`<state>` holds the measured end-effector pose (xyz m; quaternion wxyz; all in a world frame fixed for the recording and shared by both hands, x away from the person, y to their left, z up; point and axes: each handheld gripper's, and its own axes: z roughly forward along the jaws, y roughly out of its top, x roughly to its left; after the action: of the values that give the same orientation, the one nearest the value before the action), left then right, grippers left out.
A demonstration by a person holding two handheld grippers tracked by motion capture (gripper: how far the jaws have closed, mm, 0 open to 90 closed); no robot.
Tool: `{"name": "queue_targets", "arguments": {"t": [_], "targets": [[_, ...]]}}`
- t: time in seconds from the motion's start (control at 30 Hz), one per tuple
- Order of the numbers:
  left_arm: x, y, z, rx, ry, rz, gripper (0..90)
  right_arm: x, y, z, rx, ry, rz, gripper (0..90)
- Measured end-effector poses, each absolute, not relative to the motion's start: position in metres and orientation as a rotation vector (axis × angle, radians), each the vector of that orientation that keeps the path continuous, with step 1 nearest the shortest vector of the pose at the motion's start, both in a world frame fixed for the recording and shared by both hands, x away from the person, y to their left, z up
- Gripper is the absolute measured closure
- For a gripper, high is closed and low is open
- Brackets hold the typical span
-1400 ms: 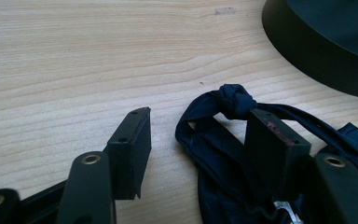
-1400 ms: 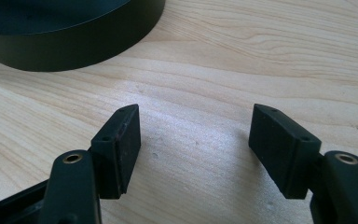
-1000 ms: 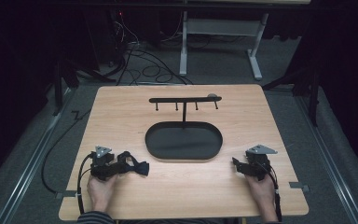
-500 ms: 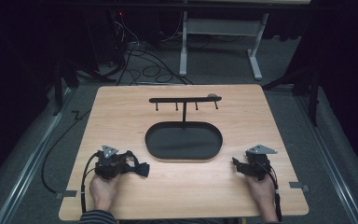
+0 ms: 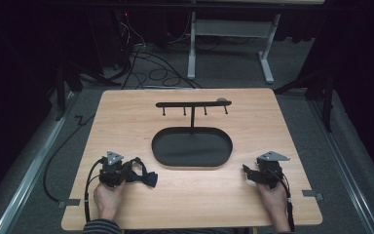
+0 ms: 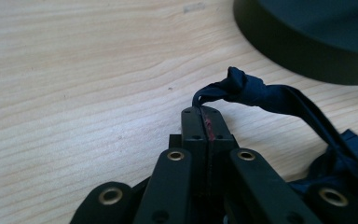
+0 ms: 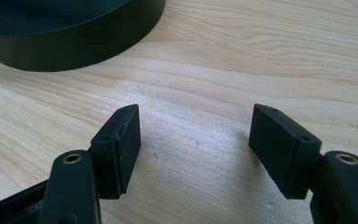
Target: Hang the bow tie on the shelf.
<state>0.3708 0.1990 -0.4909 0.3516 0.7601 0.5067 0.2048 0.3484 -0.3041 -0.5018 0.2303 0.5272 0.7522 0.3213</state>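
While we look down from the high view, a wooden table (image 5: pixel 272 204) carries a black oval tray (image 5: pixel 192 147) at its middle, and from the tray's far edge a thin post rises to a black hanger bar (image 5: pixel 193 104) with small pegs under it. Near the left near corner we see the left hand (image 5: pixel 108 199) holding the left gripper (image 5: pixel 139 171), whose jaws point right toward the tray, with a cable looping back from it on the near side. A dark blue bow tie (image 5: pixel 147 178) lies on the wood just beside the tray's near left edge, touching the gripper's tip. From the left gripper view we find the jaws pressed together, pinching a thin end of the bow tie's strap (image 6: pixel 242 88), which curls up past the tips and runs off to the right into the bunched cloth (image 6: pixel 349 163); the tray's wall stands at the far right of that view. On the right side of the table, well apart from the cloth, the right hand (image 5: pixel 272 197) holds the right gripper (image 5: pixel 247 171) near the tray's near right end. Through the right gripper view we see its jaws spread wide over bare wood, with nothing between them.
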Motion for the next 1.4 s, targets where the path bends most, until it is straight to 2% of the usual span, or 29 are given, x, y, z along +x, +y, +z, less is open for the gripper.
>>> {"name": "queue_targets", "arguments": {"t": [0.8, 1.4], "targets": [[0.348, 0.183, -0.424, 1.850, 1.125, 0.522, 89.8, 0.348, -0.304, -0.502, 1.450, 2.069, 0.884, 35.4], [0.353, 0.172, -0.397, 1.833, 1.059, 0.476, 89.7, 0.349, -0.305, -0.502, 1.449, 2.071, 0.888, 35.4]]}}
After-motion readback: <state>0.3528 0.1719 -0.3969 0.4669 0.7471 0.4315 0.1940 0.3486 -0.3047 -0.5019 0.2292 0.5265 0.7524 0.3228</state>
